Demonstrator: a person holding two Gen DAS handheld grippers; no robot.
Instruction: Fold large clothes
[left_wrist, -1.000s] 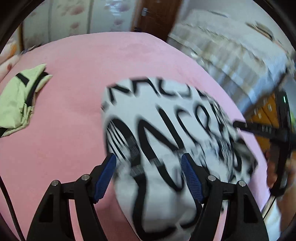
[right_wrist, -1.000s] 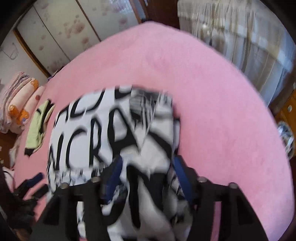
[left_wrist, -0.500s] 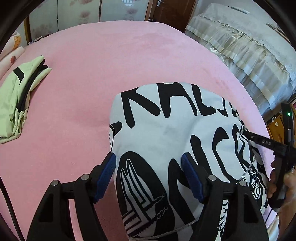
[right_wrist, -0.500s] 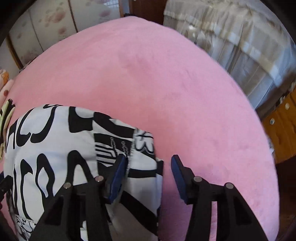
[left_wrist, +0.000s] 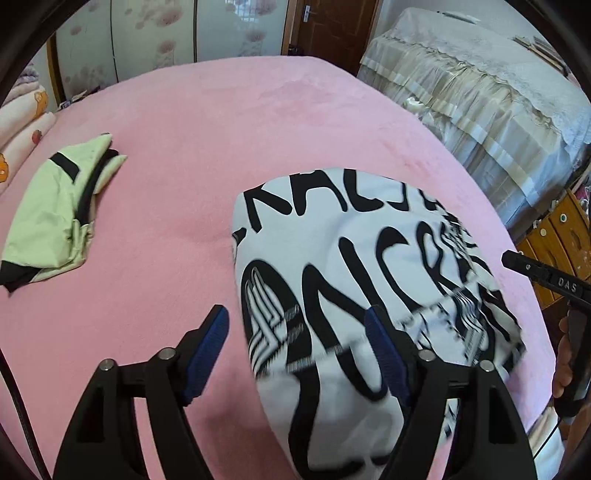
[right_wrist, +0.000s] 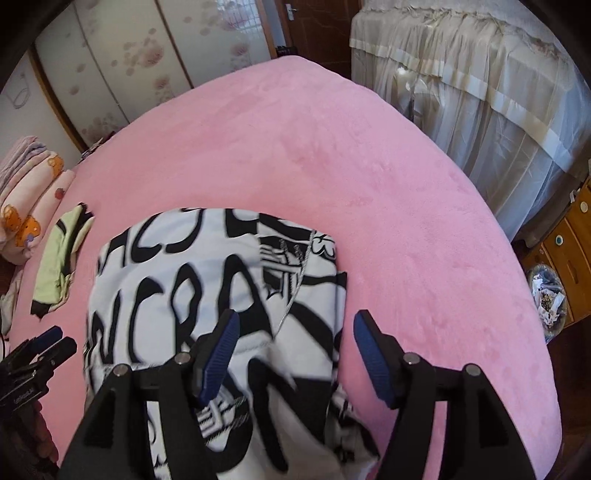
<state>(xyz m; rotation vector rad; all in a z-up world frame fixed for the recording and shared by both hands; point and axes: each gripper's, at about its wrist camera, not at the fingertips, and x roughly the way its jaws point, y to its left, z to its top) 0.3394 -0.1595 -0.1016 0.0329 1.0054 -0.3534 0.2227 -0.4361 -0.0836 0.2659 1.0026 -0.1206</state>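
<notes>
Folded white garment (left_wrist: 354, 266) with black lettering, on pink bed (left_wrist: 184, 147), toward near right edge.
Left gripper (left_wrist: 295, 350) and right gripper (right_wrist: 291, 350) both spread wide above garment, gripping nothing. Green garment (left_wrist: 59, 210) near left edge, well apart.

Big black letters on white garment (left_wrist: 343, 266), ahead of left tongs (left_wrist: 295, 354): top row roughly "KRACS", partly folded under; lower row "NCR", rest blurred. Right view, same garment (right_wrist: 207, 280) ahead and left of right tongs (right_wrist: 291, 354): "ACS" above, "NCRA" below. White "DAS" on black bar (left_wrist: 554, 280), far right of left tongs. Small white print on black tool (right_wrist: 26, 391), far left of right tongs, unreadable.
</notes>
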